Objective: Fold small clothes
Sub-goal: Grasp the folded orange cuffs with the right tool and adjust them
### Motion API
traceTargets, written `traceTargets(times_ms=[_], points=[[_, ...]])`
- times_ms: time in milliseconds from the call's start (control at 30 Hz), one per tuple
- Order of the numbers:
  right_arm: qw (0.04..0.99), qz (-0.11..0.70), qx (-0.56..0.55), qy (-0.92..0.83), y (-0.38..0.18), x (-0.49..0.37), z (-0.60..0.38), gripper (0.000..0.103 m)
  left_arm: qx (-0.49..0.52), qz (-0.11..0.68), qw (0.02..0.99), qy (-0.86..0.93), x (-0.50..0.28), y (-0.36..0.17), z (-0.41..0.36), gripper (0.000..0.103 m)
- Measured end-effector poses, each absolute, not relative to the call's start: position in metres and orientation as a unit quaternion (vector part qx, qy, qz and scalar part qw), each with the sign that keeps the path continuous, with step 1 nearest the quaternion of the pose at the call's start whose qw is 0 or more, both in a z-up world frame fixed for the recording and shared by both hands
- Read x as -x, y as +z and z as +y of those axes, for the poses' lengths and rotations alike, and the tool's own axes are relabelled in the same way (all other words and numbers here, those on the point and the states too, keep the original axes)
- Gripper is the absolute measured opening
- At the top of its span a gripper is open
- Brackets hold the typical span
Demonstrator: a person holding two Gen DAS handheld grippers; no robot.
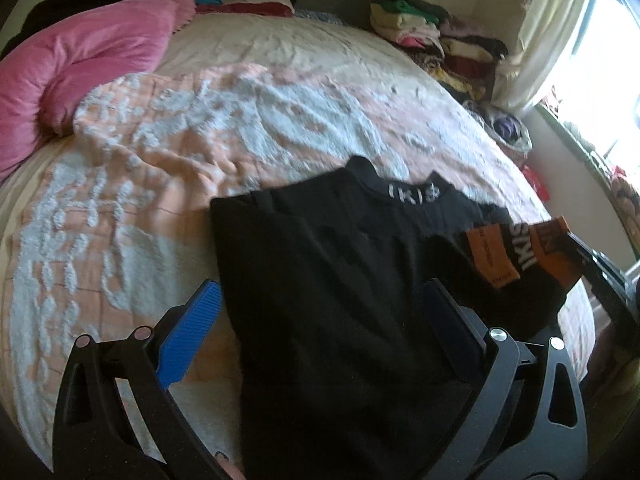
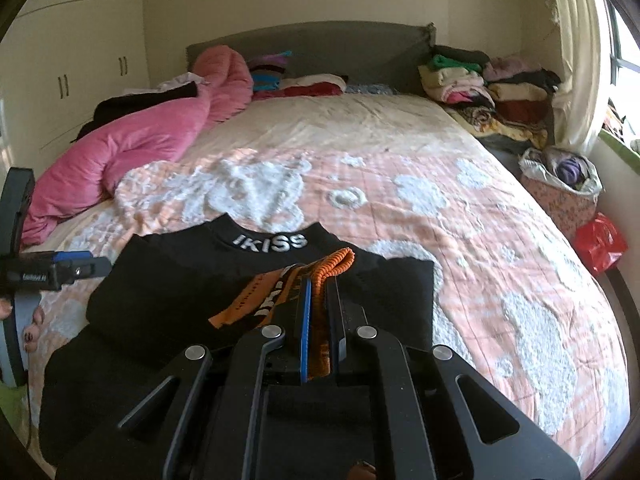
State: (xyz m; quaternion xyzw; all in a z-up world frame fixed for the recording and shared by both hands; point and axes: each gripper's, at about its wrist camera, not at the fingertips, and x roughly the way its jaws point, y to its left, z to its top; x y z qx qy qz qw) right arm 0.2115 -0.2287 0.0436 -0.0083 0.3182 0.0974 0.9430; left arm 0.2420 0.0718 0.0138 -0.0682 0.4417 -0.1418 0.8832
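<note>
A black garment (image 1: 328, 280) with white "IKISS" lettering on its collar lies on the bed near the front edge; it also shows in the right wrist view (image 2: 168, 292). It has an orange cuff (image 1: 516, 256). My left gripper (image 1: 320, 296) is open, its blue-padded fingers (image 1: 192, 332) spread over the garment's left part without holding it. My right gripper (image 2: 320, 284) is shut on the orange cuff (image 2: 336, 264), pinched between the pads and held over the black fabric.
The bedspread (image 2: 460, 208) is peach with white tufts. A pink duvet (image 2: 132, 140) lies bunched at the left. Stacks of folded clothes (image 2: 480, 80) sit at the far right corner. A bag (image 2: 560, 184) and a red bag (image 2: 600, 240) stand beside the bed's right edge.
</note>
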Motion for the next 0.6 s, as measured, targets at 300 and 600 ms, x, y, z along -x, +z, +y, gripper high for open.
traceTargets(times_ms=[300, 600], points=[[0.932, 0.351, -0.011, 0.087, 0.025, -0.217, -0.236, 0.006, 0.043, 0.447, 0.88, -0.156, -0.236, 0.006, 0.056, 0.094], [0.91, 0.401, -0.068, 0.073, -0.001, -0.225, -0.253, 0.04, 0.091, 0.429, 0.889, -0.13, -0.238, 0.016, 0.088, 0.092]])
